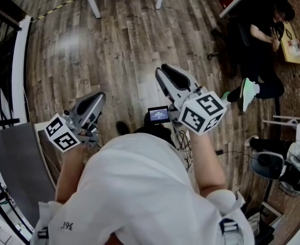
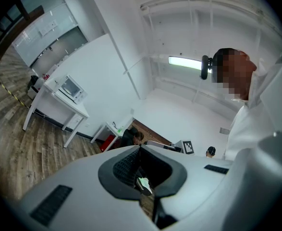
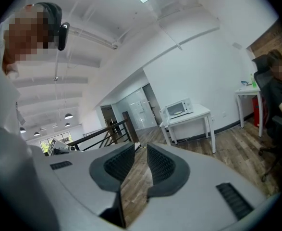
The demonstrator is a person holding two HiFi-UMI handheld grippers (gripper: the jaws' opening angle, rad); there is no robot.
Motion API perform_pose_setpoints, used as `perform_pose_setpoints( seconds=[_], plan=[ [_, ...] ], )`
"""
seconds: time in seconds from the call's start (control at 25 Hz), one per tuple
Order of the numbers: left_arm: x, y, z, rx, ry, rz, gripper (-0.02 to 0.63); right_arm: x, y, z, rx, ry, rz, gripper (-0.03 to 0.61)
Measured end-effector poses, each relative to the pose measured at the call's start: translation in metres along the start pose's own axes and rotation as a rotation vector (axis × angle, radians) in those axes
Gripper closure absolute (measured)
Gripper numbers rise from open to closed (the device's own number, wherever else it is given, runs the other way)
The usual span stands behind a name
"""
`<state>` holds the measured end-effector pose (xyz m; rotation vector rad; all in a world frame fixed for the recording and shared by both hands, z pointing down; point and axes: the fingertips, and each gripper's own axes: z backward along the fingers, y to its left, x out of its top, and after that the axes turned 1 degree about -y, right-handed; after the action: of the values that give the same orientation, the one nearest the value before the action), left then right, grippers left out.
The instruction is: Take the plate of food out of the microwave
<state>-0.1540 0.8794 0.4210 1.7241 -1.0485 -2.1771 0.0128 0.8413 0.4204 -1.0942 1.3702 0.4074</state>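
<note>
While the white microwave point(image 3: 179, 108) sat on a distant desk point(image 3: 201, 114) across wooden floor point(image 3: 237, 148), the right claw point(image 3: 141, 150) gaped slightly, empty; the left claw point(image 2: 140, 147) was clenched, empty.

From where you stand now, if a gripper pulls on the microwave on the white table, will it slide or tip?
The microwave looks low, wide and boxy, so it would probably not tip. It is likely heavy, yet the white table seems smooth, so a hard pull may slide it. It stands toward one end, so room to slide looks small.
</note>
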Motion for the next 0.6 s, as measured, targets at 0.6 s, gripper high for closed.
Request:
perform_pose_setpoints(
  seconds=[0.6],
  plan=[
    [-0.002,0.001,-0.004,0.004,0.027,-0.035,0.607,-0.007,-0.01,-0.002,0.031,0.061,0.023,0.518]
  ],
)
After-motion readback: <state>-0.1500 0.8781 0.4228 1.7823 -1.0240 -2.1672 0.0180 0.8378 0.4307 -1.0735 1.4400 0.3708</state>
